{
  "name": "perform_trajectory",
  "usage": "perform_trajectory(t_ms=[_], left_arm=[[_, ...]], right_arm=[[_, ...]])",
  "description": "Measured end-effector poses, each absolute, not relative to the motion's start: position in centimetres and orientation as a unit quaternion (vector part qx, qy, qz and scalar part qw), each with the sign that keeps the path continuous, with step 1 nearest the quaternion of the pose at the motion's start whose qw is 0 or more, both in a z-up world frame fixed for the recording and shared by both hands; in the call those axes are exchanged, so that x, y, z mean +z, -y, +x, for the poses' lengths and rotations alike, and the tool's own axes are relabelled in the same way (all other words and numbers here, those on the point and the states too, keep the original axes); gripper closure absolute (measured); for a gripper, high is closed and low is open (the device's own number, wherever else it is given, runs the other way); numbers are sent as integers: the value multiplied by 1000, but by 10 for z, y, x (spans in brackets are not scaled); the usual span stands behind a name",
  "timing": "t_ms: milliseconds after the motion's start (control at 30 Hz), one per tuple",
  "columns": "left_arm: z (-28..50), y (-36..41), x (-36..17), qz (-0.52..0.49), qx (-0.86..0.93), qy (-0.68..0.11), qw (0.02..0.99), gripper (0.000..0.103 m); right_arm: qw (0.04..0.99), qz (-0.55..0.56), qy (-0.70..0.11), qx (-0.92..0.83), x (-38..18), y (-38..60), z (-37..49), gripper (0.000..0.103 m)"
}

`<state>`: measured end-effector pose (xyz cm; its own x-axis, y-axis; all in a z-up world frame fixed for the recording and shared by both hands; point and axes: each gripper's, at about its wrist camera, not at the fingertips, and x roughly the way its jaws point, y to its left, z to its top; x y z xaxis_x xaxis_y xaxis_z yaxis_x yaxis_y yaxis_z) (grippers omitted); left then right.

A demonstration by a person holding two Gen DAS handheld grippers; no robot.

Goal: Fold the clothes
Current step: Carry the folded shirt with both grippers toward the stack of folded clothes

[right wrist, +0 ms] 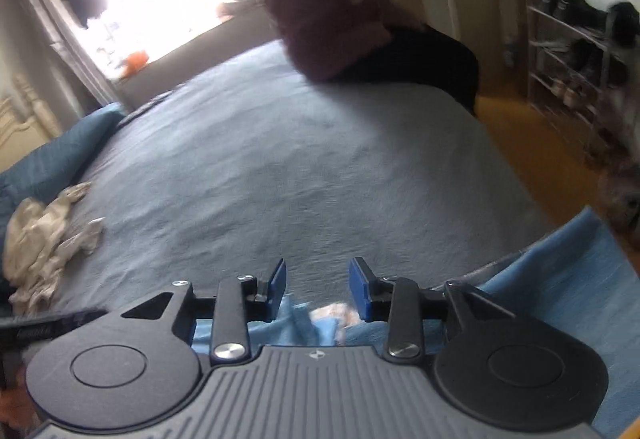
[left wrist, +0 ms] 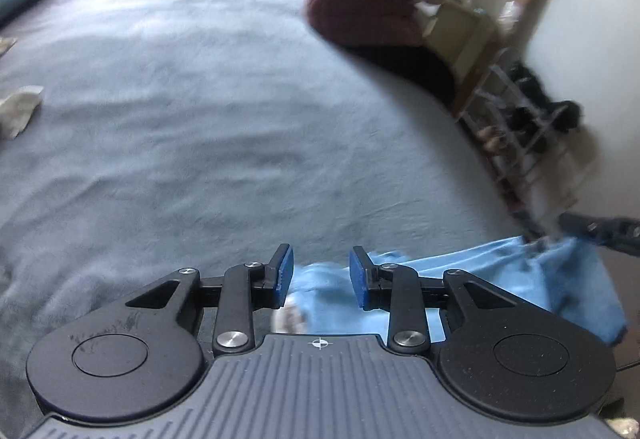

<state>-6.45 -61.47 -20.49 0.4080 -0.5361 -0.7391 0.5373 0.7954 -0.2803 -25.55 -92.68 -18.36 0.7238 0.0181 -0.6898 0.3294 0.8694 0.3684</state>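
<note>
Light blue garment (left wrist: 520, 271), grey-blue bedspread (left wrist: 200, 99), beige crumpled cloth (right wrist: 40, 239), teal pillow (right wrist: 48, 159)

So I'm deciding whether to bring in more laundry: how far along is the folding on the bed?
Done: nothing clearly folded; the light blue garment lies rumpled at the bed's near edge. In hand: nothing; the left gripper and right gripper stand open above the blue cloth, pads clear of it. Left: that garment, plus the crumpled beige clothing on the left.

I have my 2 grippers angled downward: the left gripper (left wrist: 320, 275) stands with jaws parted and empty, the right gripper (right wrist: 318, 285) likewise parted, gripping nothing.
</note>
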Motion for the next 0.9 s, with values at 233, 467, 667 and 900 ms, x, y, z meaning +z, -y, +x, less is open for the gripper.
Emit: perform_trajectory(t_ms=[233, 467, 667, 900], left_arm=[[-60, 649, -252, 34, -330, -491, 805, 73], [-60, 654, -236, 23, -336, -479, 811, 72], [-67, 657, -228, 47, -305, -478, 822, 72], [-94, 627, -188, 51, -313, -466, 826, 71]], right_arm=[[849, 263, -459, -24, -234, 917, -226, 90], [859, 272, -432, -45, -226, 930, -230, 98], [856, 181, -479, -71, -239, 920, -217, 98], [885, 119, -446, -65, -177, 917, -276, 97]])
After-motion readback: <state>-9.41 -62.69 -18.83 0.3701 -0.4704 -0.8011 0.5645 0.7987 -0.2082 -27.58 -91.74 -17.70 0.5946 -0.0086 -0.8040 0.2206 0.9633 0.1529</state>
